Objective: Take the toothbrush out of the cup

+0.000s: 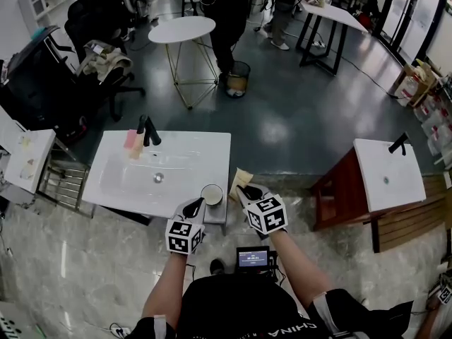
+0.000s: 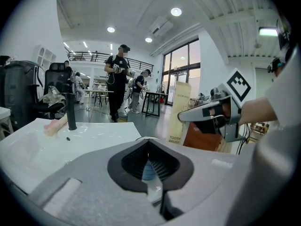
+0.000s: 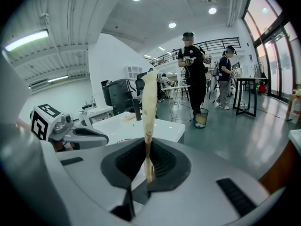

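Observation:
A white cup [image 1: 212, 194] stands at the front right corner of the white sink counter [image 1: 120, 182]. My left gripper [image 1: 195, 205] is at the cup's left rim, and in the left gripper view its jaws [image 2: 149, 173] are closed on a thin white wall with something blue behind it. The toothbrush is a flat tan pack [image 1: 240, 181] printed "TOOTH BRUSH" [image 2: 180, 114]. It is outside the cup, just to its right. My right gripper [image 1: 245, 192] is shut on the pack's lower end, and the pack stands upright between the pads [image 3: 149, 102].
A black faucet [image 1: 147, 131] and a pink object [image 1: 131, 141] sit at the back of the sink. A second white sink [image 1: 387, 171] on a wooden cabinet stands to the right. Beyond are a round table [image 1: 182, 30], a bin [image 1: 238, 78], chairs and standing people.

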Tool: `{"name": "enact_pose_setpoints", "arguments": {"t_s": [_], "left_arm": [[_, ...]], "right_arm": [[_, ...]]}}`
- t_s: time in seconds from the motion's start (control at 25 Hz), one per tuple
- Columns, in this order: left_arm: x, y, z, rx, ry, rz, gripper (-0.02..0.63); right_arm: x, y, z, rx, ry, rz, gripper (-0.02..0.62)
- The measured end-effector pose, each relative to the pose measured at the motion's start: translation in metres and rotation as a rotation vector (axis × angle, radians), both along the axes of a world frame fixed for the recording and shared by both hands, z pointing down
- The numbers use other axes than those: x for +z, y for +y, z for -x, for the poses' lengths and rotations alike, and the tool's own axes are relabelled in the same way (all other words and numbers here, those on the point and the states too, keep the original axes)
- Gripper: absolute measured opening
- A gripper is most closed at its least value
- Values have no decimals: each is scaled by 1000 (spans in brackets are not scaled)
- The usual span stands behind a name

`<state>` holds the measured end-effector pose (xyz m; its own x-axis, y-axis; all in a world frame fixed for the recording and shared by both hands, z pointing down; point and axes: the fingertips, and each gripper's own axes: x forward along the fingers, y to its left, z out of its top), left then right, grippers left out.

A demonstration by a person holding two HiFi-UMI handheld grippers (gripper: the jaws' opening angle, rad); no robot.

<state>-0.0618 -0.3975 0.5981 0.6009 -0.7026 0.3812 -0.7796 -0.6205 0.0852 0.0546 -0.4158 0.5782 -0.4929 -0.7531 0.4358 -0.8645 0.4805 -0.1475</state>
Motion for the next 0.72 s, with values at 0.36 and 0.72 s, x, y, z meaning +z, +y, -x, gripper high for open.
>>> {"name": "enact_pose_setpoints", "arguments": {"t_s": [0.36, 0.72], "left_arm": [[0, 1, 1, -3, -8, 0, 9], [-2, 1, -1, -1, -6, -5, 9]], "right_arm": [[1, 0, 2, -4, -2, 1, 35], [-1, 1, 2, -8, -1, -1, 34]]}}
